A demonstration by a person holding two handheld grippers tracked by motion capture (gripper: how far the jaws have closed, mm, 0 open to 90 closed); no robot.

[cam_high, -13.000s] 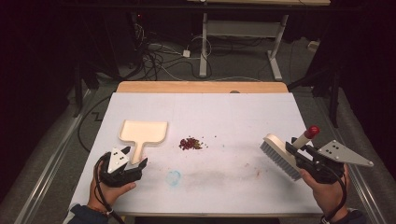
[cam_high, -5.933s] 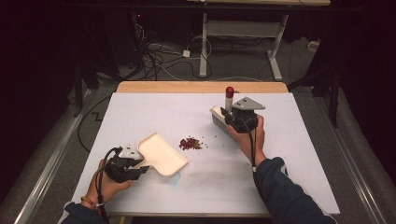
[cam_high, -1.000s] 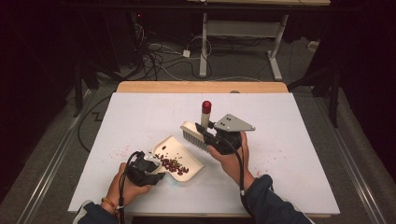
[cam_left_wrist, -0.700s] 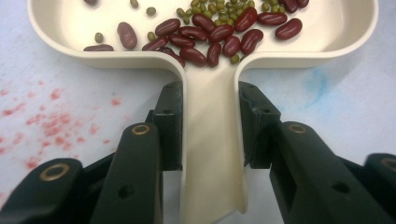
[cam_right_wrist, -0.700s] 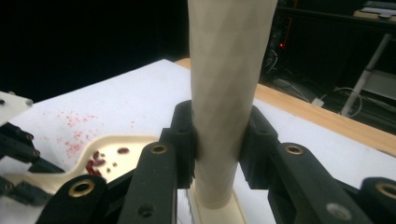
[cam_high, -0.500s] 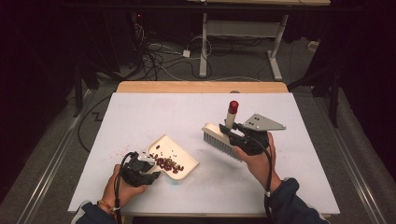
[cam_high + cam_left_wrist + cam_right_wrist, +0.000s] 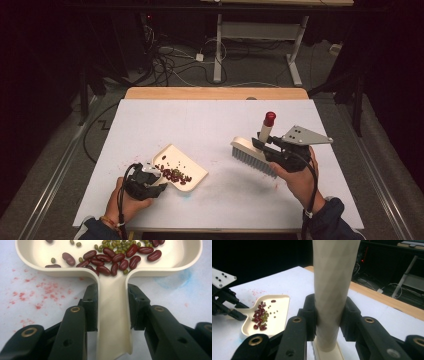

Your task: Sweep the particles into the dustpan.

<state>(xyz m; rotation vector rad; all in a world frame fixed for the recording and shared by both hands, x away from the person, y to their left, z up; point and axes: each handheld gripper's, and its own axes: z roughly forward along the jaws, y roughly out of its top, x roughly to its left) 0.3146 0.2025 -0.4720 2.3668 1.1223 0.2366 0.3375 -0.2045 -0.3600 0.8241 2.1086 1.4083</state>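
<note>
**Beans in the pan, brush lifted aside**

My left claw (image 7: 112, 315) pinches the smooth cream plastic handle of the dustpan (image 7: 179, 164), which rests on the matte white tabletop (image 7: 200, 120). Glossy red beans (image 7: 117, 258) and small green ones lie in its rounded tray. My right claw (image 7: 328, 317) clamps the brush (image 7: 252, 155) by its tapered cream handle, bristles above the tabletop, well apart from the pan.

We see a cream dustpan (image 7: 112, 322) holding dark red beans (image 7: 117, 258) and small olive-green ones (image 7: 113, 244). The brush (image 7: 252, 152) is cream with grey-white bristles and a red cap (image 7: 270, 118). The counter (image 7: 210, 120) is white, speckled with pink-red stains (image 7: 47, 288) and a faint blue smudge (image 7: 175, 281). Both grippers are black with brass-coloured rivets.
</note>
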